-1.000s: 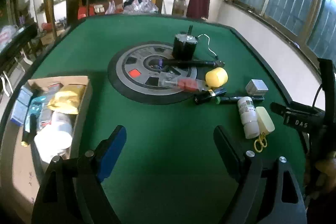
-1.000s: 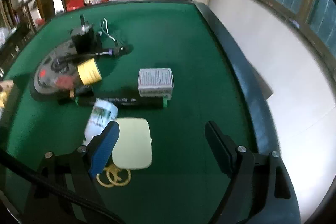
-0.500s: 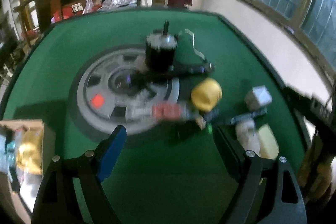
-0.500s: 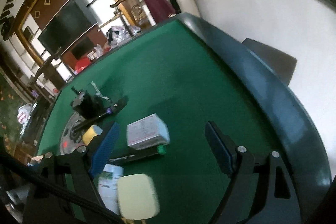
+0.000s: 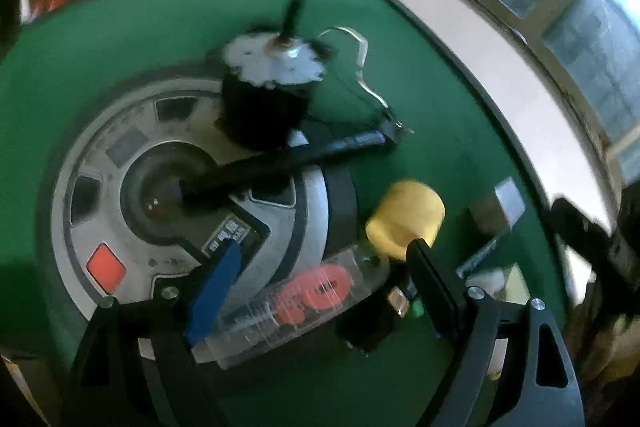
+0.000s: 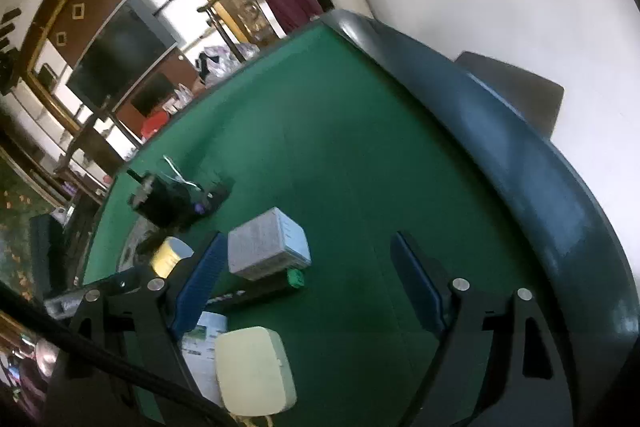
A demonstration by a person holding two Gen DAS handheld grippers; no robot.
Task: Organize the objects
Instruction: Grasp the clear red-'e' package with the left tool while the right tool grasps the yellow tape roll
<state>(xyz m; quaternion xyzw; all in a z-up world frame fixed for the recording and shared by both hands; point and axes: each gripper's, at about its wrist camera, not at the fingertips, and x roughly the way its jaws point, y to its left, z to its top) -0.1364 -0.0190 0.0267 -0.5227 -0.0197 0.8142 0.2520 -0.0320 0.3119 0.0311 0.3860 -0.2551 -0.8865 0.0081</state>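
Both hand-held grippers gape empty; the left [image 5: 320, 279] partly hides a blurred clear tube [image 5: 304, 299].

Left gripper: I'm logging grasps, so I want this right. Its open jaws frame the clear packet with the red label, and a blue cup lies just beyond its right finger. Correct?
Not quite: the cup is yellow, not blue, as the left wrist view shows. The rest stands: the left gripper is open, framing the clear packet with the red label.

Left wrist view: steep down, close over round disc [image 5: 192, 211]. Right wrist view: rolled, shallower, across green table [image 6: 340, 147]. Shared: yellow cap [image 5: 406, 219], grey box [image 6: 268, 243].
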